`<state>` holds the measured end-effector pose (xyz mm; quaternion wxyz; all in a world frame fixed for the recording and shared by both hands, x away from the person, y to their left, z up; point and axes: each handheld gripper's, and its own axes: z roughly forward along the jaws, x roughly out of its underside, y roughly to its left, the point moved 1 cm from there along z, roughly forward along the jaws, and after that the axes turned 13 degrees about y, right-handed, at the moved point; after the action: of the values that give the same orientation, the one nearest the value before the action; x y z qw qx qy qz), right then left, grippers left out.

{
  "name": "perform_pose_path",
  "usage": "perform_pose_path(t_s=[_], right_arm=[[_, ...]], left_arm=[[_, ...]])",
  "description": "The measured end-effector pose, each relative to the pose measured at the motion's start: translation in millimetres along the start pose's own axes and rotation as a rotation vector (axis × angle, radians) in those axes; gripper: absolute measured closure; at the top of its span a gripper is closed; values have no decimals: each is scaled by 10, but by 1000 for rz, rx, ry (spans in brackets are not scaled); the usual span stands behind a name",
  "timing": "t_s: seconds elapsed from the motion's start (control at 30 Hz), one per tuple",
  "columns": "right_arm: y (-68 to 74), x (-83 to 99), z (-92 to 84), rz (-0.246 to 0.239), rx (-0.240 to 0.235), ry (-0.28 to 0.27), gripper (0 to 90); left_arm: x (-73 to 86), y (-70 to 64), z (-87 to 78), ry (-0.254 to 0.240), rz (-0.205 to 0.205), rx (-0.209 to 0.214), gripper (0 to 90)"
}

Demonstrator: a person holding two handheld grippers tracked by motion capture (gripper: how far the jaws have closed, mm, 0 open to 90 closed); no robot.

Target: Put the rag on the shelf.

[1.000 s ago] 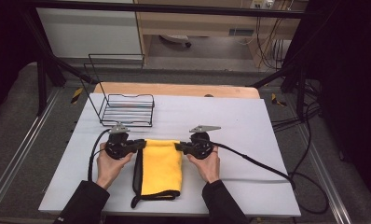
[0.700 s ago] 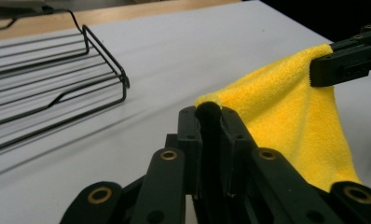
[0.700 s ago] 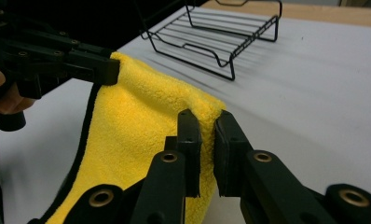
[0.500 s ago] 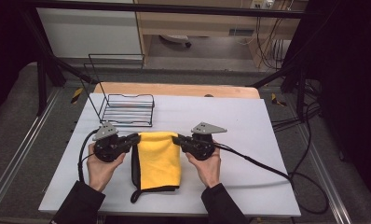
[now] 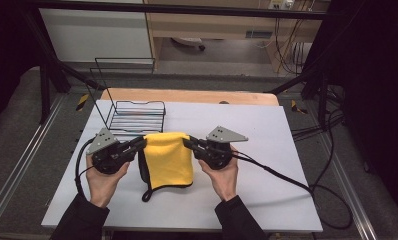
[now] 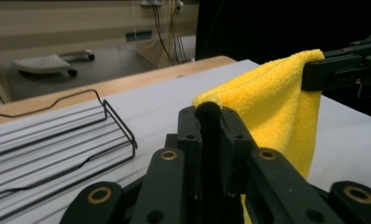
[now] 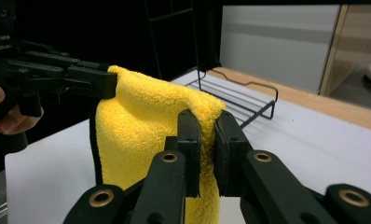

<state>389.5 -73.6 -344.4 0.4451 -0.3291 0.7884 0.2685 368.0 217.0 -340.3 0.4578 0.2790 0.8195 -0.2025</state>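
We see the left hand-held gripper [image 5: 141,143] and the right hand-held gripper [image 5: 188,142] each clenched on an upper corner of the yellow microfibre cloth [image 5: 169,159], which hangs between them above the bench [image 5: 267,145], near the wire rack [image 5: 137,116].

A bright yellow cloth [image 5: 168,157] with a black edge band hangs between two black claws: the left claw [image 5: 141,143] and the right claw [image 5: 188,142]. Each carries a grey three-cornered plate. The tabletop [image 5: 267,125] is pale grey-white with a light wooden far edge. A black wire rack [image 5: 137,116] stands on it.
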Motion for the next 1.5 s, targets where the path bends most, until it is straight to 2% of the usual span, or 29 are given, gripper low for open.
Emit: perform_pose_path(t_s=[0.5,0.73,0.93,1.5], right_arm=[[167,-247,-91,-91,45,-125,829],[214,-316,-95,-102,57,-170,829],[267,-409,-96,-110,58,-206,830],[403,-719,-56,-149,72,-263,830]], left_arm=[[-114,-25,-203,-122,15,-42,801],[-173,-22,-302,-168,25,-60,801],[-218,-2,-373,-206,18,-70,801],[-366,123,-566,-302,3,-107,801]])
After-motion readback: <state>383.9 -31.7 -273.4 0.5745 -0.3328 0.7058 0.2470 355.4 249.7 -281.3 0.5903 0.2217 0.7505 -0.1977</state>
